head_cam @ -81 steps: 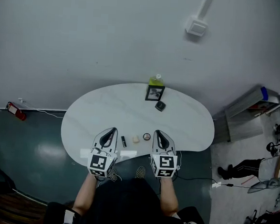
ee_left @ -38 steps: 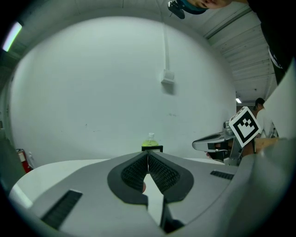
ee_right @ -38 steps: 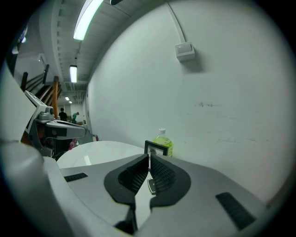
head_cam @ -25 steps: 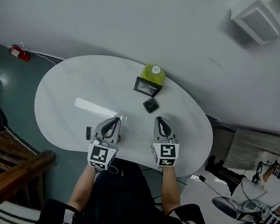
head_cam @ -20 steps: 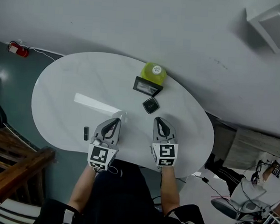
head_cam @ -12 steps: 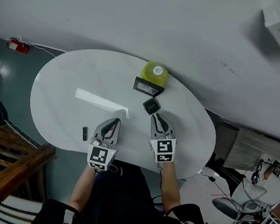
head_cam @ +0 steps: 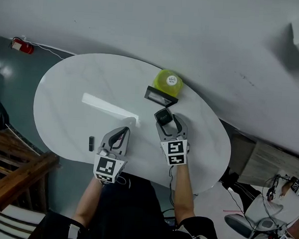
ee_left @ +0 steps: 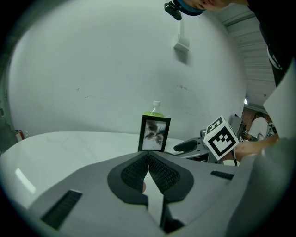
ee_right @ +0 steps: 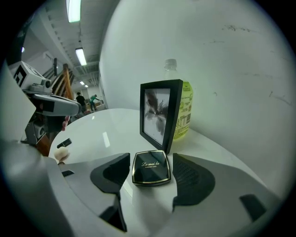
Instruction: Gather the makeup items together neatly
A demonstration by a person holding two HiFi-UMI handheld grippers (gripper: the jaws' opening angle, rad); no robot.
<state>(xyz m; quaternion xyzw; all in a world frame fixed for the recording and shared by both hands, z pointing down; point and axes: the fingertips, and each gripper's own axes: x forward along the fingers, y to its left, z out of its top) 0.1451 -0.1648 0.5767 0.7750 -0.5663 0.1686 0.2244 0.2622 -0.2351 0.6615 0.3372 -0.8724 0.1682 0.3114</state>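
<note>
The right gripper [head_cam: 168, 121] has its fingers [ee_right: 111, 173] wide apart, having just been opening. The black compact [ee_right: 151, 167] lies between them, and neither pad touches it. The left gripper [ee_left: 147, 157] has its fingers [ee_left: 134, 173] closed tip to tip. A small pinkish patch shows in the gap below the tips; what it is cannot be told.

The compact lies flat and lid up towards the far edge of the bench [head_cam: 80, 81], just in front of the picture frame [ee_right: 159, 113]. It is square, so it has no long axis, and its gold lettering reads upright from the right gripper's side. Behind the frame, at the far edge, stands the green bottle [ee_right: 182, 106].

The right gripper view shows a beige puff [ee_right: 62, 155] lying on the bench near the left gripper; the head view does not show it. The head view shows the black tube [head_cam: 91, 143] near the bench's left near edge, with its long axis running from the near edge towards the far edge.
</note>
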